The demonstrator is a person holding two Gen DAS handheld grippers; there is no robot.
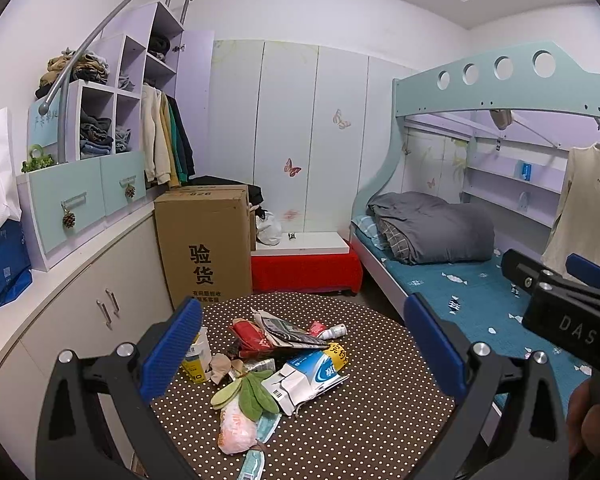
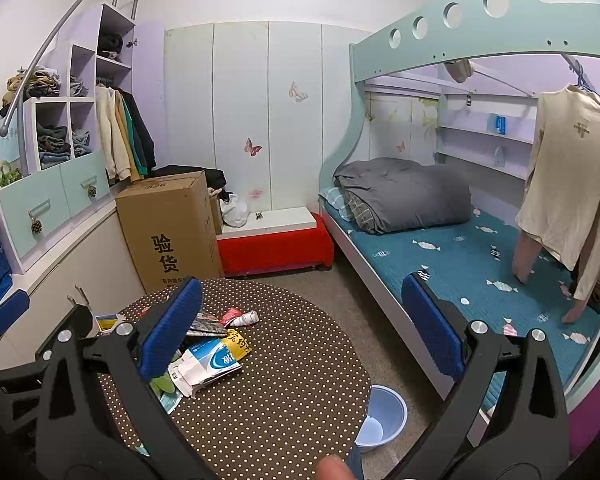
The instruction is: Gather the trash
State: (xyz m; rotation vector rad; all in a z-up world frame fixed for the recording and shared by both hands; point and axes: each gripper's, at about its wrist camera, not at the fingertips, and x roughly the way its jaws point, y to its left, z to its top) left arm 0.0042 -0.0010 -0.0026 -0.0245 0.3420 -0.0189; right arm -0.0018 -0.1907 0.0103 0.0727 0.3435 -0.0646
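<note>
A round table covered in brown cloth with white dots (image 1: 340,432) carries a loose heap of trash (image 1: 276,364) on its left half: a crushed white-and-blue carton (image 1: 306,376), a red crumpled wrapper (image 1: 252,338), a small white tube (image 1: 332,332) at the far edge of the heap, and a pink-and-white plastic bag (image 1: 236,428) nearest the camera. The left gripper (image 1: 302,352) hovers above the table with its blue-padded jaws spread wide, holding nothing. The right gripper (image 2: 300,334) is likewise agape and empty, over the table's right side. A pale blue plastic bin (image 2: 384,416) stands on the floor just beside the table, towards the bed.
</note>
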